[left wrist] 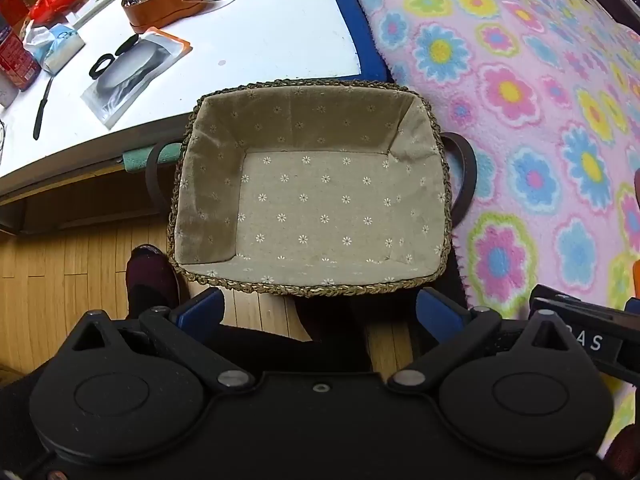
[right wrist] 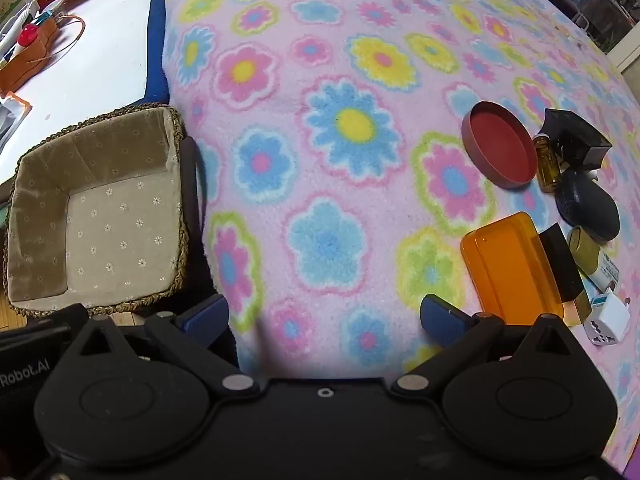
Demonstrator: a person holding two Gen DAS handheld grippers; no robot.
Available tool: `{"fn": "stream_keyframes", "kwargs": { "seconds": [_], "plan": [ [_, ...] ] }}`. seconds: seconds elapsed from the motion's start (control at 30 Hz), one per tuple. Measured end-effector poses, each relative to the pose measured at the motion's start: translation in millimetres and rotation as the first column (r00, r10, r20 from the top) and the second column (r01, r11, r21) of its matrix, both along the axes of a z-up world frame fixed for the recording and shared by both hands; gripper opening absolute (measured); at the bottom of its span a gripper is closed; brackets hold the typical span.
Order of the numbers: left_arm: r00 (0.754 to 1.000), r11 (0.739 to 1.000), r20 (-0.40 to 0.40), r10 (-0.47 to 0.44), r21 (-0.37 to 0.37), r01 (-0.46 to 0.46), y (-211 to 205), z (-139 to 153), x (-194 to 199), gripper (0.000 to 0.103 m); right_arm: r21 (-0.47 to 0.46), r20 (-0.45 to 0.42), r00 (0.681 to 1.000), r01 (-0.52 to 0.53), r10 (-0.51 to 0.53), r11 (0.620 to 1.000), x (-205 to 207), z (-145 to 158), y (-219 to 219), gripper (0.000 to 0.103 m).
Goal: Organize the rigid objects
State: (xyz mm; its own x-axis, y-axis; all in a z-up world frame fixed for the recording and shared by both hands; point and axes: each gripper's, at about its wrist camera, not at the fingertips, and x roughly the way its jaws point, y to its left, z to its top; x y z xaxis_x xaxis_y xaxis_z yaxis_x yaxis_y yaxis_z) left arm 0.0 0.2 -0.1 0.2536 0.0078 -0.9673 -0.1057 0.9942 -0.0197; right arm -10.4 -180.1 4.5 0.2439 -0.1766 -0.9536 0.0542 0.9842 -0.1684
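Left gripper [left wrist: 320, 312] gaping, nothing held, over lined wicker basket [left wrist: 312, 280]; right gripper [right wrist: 324, 316] likewise released, orange lid [right wrist: 512, 264], possibly plastic, at 2 o'clock.

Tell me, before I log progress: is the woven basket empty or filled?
Empty: the basket shows only its bare flowered lining in both views.

- The basket [right wrist: 96, 216] sits at the left of the right wrist view, beside the blanket's [right wrist: 320, 140] left edge.
- Behind it, upper left, lies the table [right wrist: 104, 60].
- At the right, on the blanket, cluster a round lid [right wrist: 500, 148], small bottle [right wrist: 546, 164], flat case [right wrist: 512, 264] and plug adapter [right wrist: 608, 316].
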Motion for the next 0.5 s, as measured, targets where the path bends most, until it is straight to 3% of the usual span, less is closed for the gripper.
{"fn": "stream_keyframes", "kwargs": {
  "seconds": [0.5],
  "plan": [
    [0.998,0.999,-0.027,-0.050,-0.004,0.049,-6,-6,-3,0.099,-0.012,-0.027,1.000,0.016,-0.016,1.000,0,-3,-7,0.102]
  ]
}}
